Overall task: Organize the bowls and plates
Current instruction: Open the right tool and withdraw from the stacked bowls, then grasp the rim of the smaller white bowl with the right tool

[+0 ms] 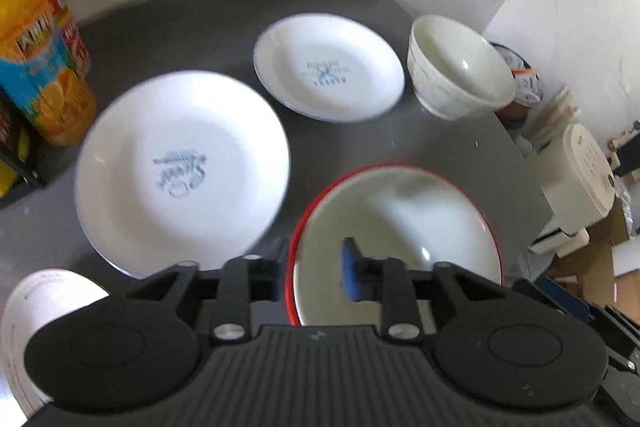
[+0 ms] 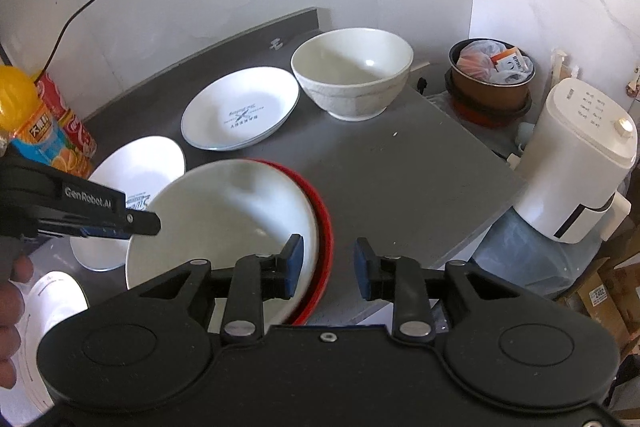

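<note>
A bowl, white inside with a red rim and outside (image 1: 400,219) (image 2: 224,219), sits near the front of the dark grey counter (image 1: 200,27). My left gripper (image 1: 314,267) is open with one finger on each side of the bowl's left rim; its tip (image 2: 120,221) shows from the side in the right wrist view. My right gripper (image 2: 328,263) is open astride the bowl's right rim, with its left pad inside. A large white plate (image 1: 180,167) (image 2: 136,167) lies to the left. A smaller plate (image 1: 328,67) (image 2: 240,109) and a deep white bowl (image 1: 456,67) (image 2: 352,79) stand farther back.
An orange juice bottle (image 1: 36,59) (image 2: 36,131) and a red can (image 1: 68,27) stand at the left. Past the counter's right edge are a white appliance (image 2: 576,163) and a brown pot with wrappers (image 2: 492,83). A white round object (image 1: 36,315) and a hand (image 2: 12,299) are front left.
</note>
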